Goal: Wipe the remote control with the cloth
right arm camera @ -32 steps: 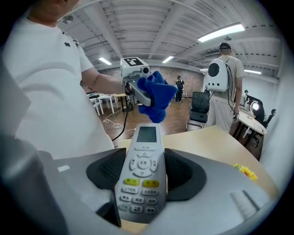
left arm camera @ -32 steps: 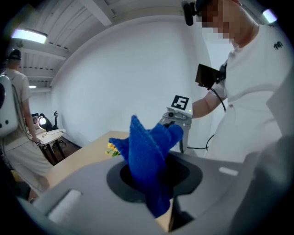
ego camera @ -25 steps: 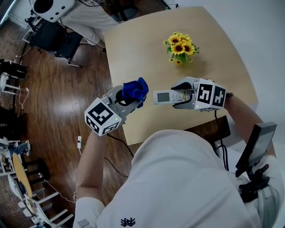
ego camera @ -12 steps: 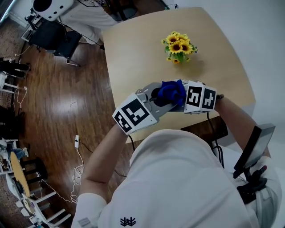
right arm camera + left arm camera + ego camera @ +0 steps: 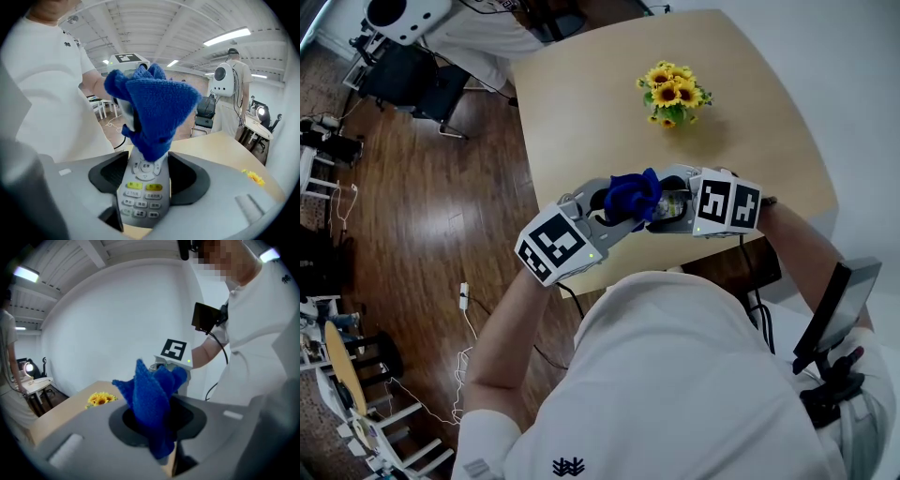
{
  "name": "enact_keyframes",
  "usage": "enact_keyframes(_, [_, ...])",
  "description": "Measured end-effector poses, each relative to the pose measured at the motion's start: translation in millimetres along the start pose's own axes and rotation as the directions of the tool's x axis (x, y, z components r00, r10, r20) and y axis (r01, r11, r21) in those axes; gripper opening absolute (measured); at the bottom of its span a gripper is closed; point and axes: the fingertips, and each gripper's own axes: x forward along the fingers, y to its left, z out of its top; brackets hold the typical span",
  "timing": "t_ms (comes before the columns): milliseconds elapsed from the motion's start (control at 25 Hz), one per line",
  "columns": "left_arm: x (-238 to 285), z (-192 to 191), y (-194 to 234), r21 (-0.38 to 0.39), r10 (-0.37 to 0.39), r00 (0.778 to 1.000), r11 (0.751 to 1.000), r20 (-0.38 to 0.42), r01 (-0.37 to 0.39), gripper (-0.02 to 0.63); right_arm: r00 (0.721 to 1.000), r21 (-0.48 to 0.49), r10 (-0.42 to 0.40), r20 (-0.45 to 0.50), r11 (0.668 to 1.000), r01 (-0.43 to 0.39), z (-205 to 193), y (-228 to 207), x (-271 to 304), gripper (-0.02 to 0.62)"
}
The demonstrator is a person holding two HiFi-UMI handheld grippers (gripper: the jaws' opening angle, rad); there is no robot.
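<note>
Just left of centre in the head view, over the desk's (image 5: 581,112) near edge, the left tool (image 5: 614,208) is clamped on a bunched blue cloth (image 5: 633,195) that lies over the upper end of the grey remote control (image 5: 143,197), whose keypad end the right tool (image 5: 670,208) grips tightly, with sunflowers (image 5: 673,94) above them.

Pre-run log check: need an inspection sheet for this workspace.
Surface: light wooden table.
Job's things: remote held keypad up near the table's near edge; blue cloth on its upper end.
Clutter: sunflowers on the table's far side.
Grippers: left gripper jaws shut on the cloth; right gripper jaws shut on the remote.
Cables: white cable on the floor.
Surroundings: wood floor, dark chair, a person standing beyond the table.
</note>
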Motion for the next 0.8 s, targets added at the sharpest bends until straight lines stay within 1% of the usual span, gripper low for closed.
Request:
enact_keyframes(240, [-31, -17, 16, -0.021, 0.078, 0.997, 0.997, -0.019, -0.078, 0.109, 1.000, 0.009, -0.010, -0.024, 1.000, 0.010, -9, -3, -7, 0.262])
enact_keyframes(400, [-51, -30, 29, -0.043, 0.142, 0.989, 0.989, -0.034, -0.144, 0.109, 0.999, 0.019, -0.022, -0.039, 1.000, 0.023, -21, -7, -13, 0.264])
enact_keyframes(520, [-61, -36, 36, -0.047, 0.175, 0.984, 0.983, -0.042, -0.177, 0.109, 0.998, 0.020, -0.032, -0.049, 0.999, 0.033, -26, -11, -14, 0.262])
enact_keyframes(640, [-57, -19, 32, -0.047, 0.165, 0.986, 0.985, 0.005, -0.165, 0.109, 0.998, 0.018, -0.032, -0.055, 0.999, 0.033, -28, -14, -13, 0.262])
enact_keyframes(720, [-44, -1, 23, -0.041, 0.125, 0.991, 0.991, 0.037, -0.124, 0.109, 0.998, 0.010, -0.026, -0.056, 1.000, 0.027, -27, -15, -11, 0.262])
enact_keyframes(800, [-25, 14, 15, -0.023, 0.068, 0.996, 0.998, 0.064, -0.066, 0.109, 0.998, -0.002, -0.017, -0.053, 1.000, 0.016, -20, -14, -6, 0.262])
